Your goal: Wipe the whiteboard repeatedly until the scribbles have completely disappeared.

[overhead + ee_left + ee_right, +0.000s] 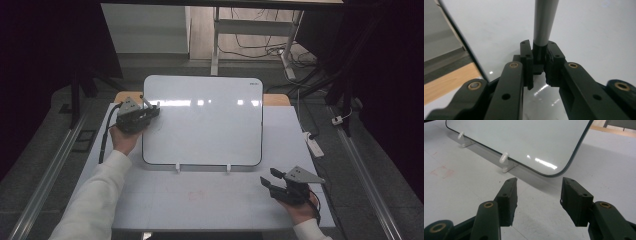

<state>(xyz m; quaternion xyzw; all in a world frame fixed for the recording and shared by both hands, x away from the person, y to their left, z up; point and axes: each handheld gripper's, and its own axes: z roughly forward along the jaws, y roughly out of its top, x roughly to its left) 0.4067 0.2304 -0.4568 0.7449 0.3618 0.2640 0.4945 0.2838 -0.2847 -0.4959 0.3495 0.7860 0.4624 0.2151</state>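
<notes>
— Dark surroundings are framing a white table (200, 200), on which a whiteboard (205, 120) is being propped on two small white stands (177, 168). What is being held?

— A marker (146, 103) with a grey barrel is being clamped by the left gripper (150, 112) at the board's upper left edge. In the left gripper view the jaws are being pressed tight on the marker's (543, 22) dark lower end, and the barrel is being carried straight out ahead of the fingers (527, 60).

— And its long axis?

— It is being pointed away from the gripper, along the line of the jaws, over the glossy board surface (586, 30). Whether the tip is touching the board cannot be told.

— Which hand is being kept nearer to the board?

— The left one, by far. The right gripper (272, 182) is being rested well apart, near the table's front right corner, its jaws being held apart with nothing between them (537, 195); the board's rounded lower corner (559, 173) is being faced from just ahead.

— So the coming stroke is judged to be the left hand's?

— Yes, with the board lying directly under and beyond the marker.
</notes>
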